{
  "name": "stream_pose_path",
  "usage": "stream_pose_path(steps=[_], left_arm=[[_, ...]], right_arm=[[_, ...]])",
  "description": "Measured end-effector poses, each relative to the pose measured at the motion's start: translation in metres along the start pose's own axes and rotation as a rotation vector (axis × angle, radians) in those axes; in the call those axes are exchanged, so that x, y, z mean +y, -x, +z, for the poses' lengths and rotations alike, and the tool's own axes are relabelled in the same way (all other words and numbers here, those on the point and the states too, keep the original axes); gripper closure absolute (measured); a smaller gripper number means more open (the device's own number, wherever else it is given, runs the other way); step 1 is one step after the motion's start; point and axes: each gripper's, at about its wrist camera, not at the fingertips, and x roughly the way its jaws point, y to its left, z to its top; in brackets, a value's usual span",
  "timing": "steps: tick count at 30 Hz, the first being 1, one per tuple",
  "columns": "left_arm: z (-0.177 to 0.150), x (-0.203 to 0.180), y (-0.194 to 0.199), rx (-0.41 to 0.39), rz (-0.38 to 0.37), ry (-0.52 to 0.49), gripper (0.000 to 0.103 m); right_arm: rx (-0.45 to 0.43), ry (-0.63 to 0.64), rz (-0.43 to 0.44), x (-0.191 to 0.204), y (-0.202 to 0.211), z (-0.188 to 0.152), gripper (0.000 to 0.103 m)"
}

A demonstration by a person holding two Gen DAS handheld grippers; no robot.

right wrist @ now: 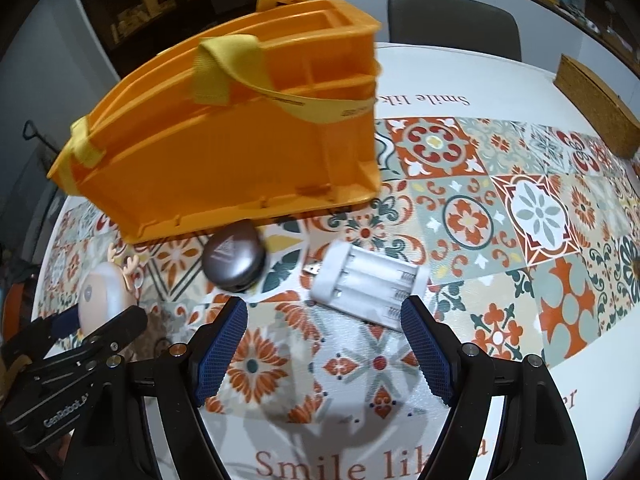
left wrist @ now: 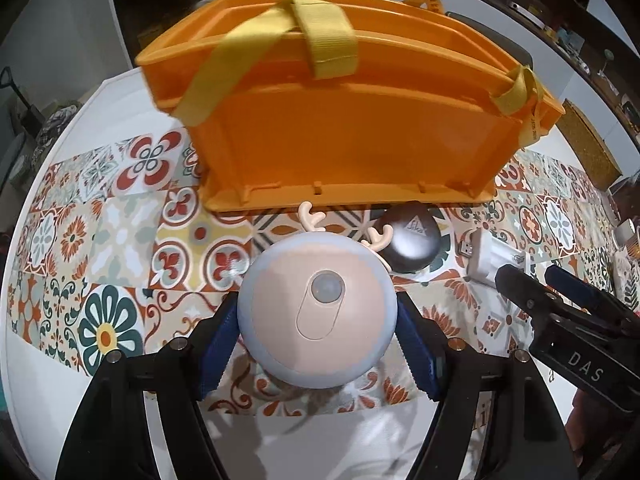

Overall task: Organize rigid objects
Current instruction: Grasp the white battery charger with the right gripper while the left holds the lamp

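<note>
My left gripper (left wrist: 318, 320) is shut on a round pastel night light with small antlers (left wrist: 316, 312), held just above the tiled cloth; it also shows in the right wrist view (right wrist: 106, 300). An orange plastic basket with yellow straps (left wrist: 344, 120) stands right behind it, also in the right wrist view (right wrist: 232, 148). A dark grey rounded case (right wrist: 234, 258) and a white battery charger (right wrist: 368, 284) lie in front of the basket. My right gripper (right wrist: 324, 336) is open and empty, just short of the charger and the case.
The table carries a patterned tile cloth (right wrist: 520, 216) with printed lettering. A cork board (right wrist: 596, 108) lies at the far right edge. A dark chair (right wrist: 452, 24) stands behind the table. Shelves with clutter line the back wall.
</note>
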Motion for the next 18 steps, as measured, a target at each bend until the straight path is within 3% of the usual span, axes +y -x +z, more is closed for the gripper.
stream_pose_path(steps=[11,18], left_arm=[[0.0,-0.014,-0.014,0.012,0.004,-0.01,0.029],[0.002,-0.017,-0.024,0.017,0.03,-0.034,0.029]], right_arm=[[0.013,-0.061,0.02,-0.021,-0.015,0.0,0.02],[0.009,-0.03,-0.027,-0.016,-0.031,0.004,0.02]])
